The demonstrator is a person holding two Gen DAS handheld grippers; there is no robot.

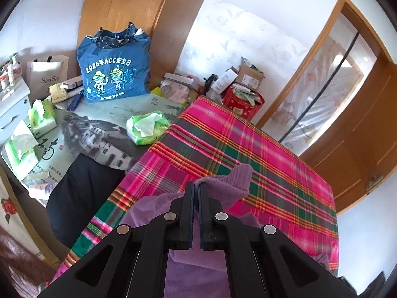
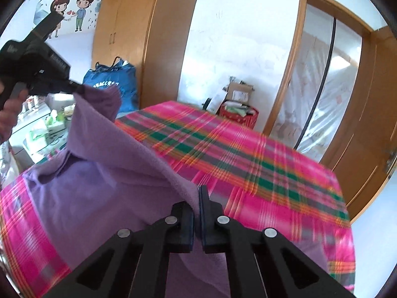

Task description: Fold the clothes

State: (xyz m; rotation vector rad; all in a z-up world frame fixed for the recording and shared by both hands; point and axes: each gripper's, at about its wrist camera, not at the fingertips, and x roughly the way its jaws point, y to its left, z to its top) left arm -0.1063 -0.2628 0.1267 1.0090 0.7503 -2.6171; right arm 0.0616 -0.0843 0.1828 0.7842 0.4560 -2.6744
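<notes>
Both claws were clamped on the same purple garment (image 2: 104, 193). From the right wrist view, the left gripper (image 2: 80, 89) sat at the upper left of the frame, held by a hand (image 2: 10, 109), its tips closed on a raised corner of the cloth. From there the fabric sloped down to the lower centre, where the right gripper (image 2: 197, 193) pinched another edge between its nearly touching jaws. The rest of the garment lay bunched on a pink plaid sheet (image 2: 260, 164) that filled the middle and right of the frame.

In the left wrist view, the left gripper (image 1: 196, 188) stood at the lower centre, with a fold of the purple garment (image 1: 235, 181) poking out just beyond its tips and more cloth hanging beneath it. At the left edge lay tissue packs (image 1: 41, 115) on a printed mat (image 1: 99, 129). A blue tote bag (image 1: 114, 67) stood at the upper left before a wooden wardrobe (image 1: 129, 5). A red tin (image 1: 242, 103) sat beyond the sheet's far corner, and a wooden door frame (image 1: 322, 49) ran along the right.
</notes>
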